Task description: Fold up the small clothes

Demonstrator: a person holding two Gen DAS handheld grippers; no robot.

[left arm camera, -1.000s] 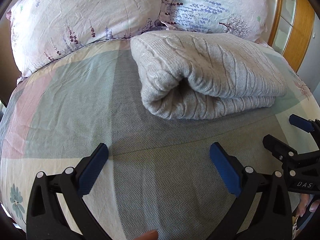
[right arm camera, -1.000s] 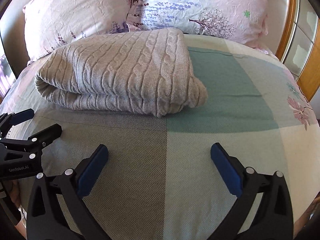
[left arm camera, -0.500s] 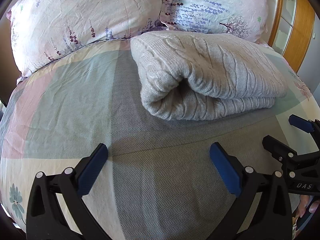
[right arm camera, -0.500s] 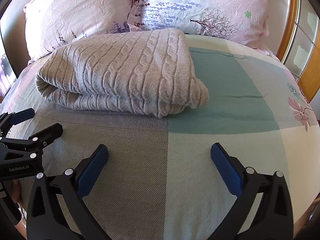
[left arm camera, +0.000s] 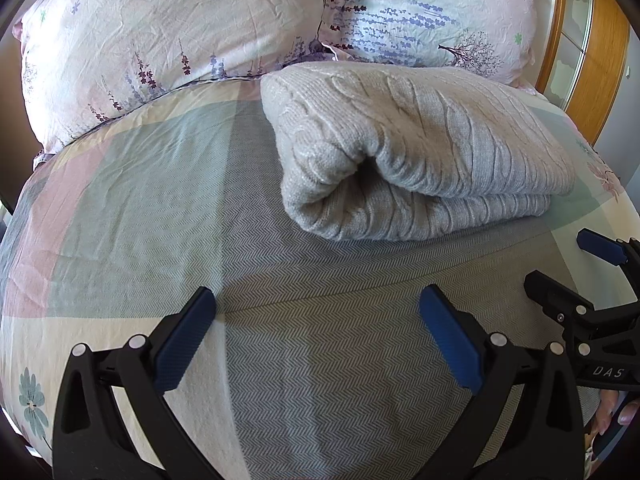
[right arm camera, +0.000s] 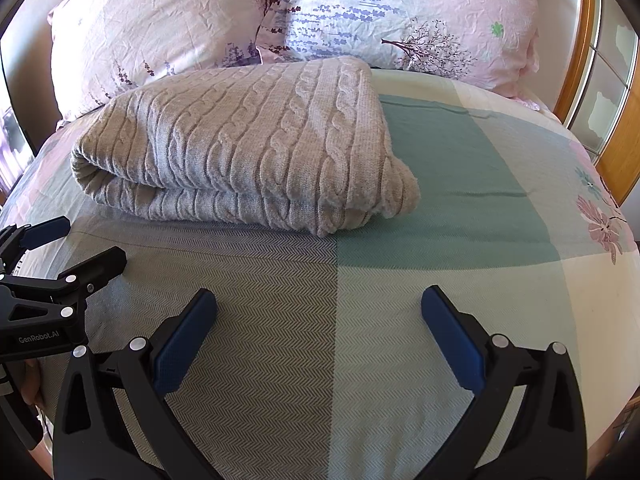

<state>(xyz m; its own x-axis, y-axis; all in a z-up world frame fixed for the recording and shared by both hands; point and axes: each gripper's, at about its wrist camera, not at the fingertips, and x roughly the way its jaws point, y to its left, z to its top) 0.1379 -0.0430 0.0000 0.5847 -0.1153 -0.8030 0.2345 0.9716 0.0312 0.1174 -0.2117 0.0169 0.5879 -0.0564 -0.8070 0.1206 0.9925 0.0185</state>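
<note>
A beige cable-knit sweater point(left arm camera: 416, 152) lies folded in a thick bundle on the bed, in front of the pillows; it also shows in the right wrist view point(right arm camera: 248, 148). My left gripper point(left arm camera: 316, 320) is open and empty, held above the bedspread short of the sweater's near left end. My right gripper point(right arm camera: 318, 320) is open and empty, short of the sweater's near right corner. Each gripper shows at the edge of the other's view: the right gripper point(left arm camera: 568, 268) and the left gripper point(right arm camera: 76, 244).
The bed has a checked bedspread point(left arm camera: 140, 200) in green, grey, pink and cream. Two floral pillows point(right arm camera: 160, 28) point(right arm camera: 408, 12) lean at the head. A wooden frame with glass panes point(right arm camera: 600, 72) stands at the right.
Almost nothing has moved. The sweater lies as before and both grippers stay open, with only a slight drift in view.
</note>
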